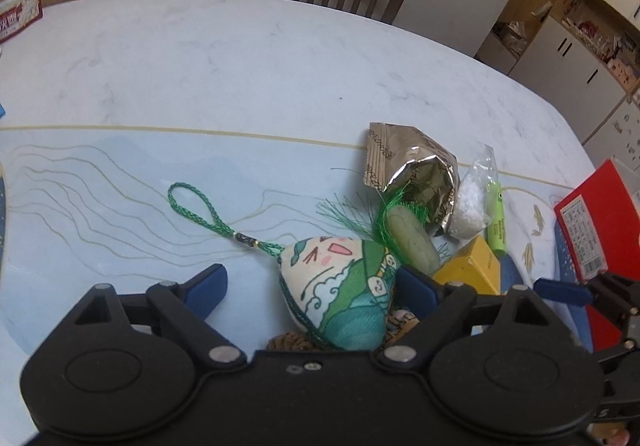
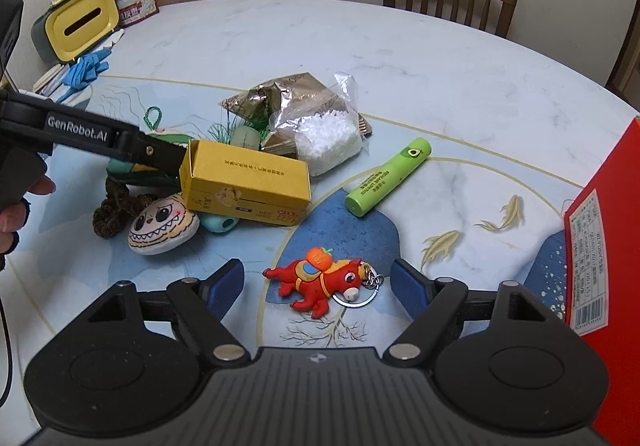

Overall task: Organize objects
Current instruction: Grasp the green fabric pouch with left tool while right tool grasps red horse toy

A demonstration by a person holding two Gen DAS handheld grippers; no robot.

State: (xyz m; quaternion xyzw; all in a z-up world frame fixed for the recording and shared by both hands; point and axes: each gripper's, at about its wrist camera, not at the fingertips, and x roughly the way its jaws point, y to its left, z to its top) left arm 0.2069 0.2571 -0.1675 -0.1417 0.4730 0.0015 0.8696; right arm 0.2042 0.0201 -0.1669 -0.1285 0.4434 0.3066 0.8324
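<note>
My left gripper point(image 1: 312, 288) is open and low over the table. A zongzi-shaped cloth sachet point(image 1: 340, 294) with a green braided loop point(image 1: 192, 205) lies between its fingers, close against the right pad point(image 1: 416, 290) and apart from the left one. In the right wrist view a yellow box point(image 2: 244, 181) hides this gripper's tips. My right gripper point(image 2: 318, 284) is open too, and a red horse keychain point(image 2: 316, 280) lies flat on the table between its blue pads, touching neither.
Piled by the sachet are a foil pouch point(image 2: 276, 97), a bag of white granules point(image 2: 328, 137), a pale green bar point(image 1: 412, 242), a panda-face plush point(image 2: 164, 226) and a brown scrunchie point(image 2: 116, 213). A green tube point(image 2: 388, 175) lies apart. A red box point(image 2: 600, 246) stands at the right, a tissue box point(image 2: 80, 25) far left.
</note>
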